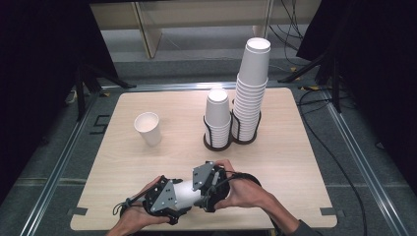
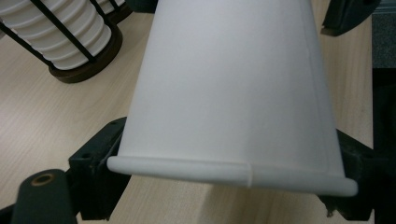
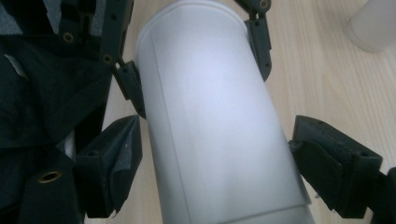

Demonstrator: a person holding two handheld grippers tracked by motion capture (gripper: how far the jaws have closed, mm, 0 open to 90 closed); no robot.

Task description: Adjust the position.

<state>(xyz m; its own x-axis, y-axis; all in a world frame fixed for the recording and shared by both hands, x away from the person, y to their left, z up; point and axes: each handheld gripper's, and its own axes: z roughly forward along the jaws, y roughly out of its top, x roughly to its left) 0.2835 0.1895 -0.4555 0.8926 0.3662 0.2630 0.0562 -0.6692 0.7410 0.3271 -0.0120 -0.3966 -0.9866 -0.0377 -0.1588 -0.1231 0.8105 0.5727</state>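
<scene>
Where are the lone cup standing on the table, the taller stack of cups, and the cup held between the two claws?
lone cup (image 1: 148, 128): high view, on its side wall.
taller stack of cups (image 1: 252, 88): high view, mid-stack.
held cup (image 2: 233, 88): left gripper view, on its side wall.

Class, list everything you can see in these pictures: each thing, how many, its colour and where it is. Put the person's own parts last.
Table: one, light wood, centre of the high view.
Loose cup: one, white, upright, table's left half.
Held cup: one, white, lying sideways between both grippers at the near edge.
Short stack of cups: one, white, in a dark holder, mid-table.
Tall stack of cups: one, white, in a second dark holder, right beside the short one.
Left gripper: one, black with grey plate, shut on the held cup.
Right gripper: one, black with grey plate; grip unclear.
Hands: two, near edge.
</scene>
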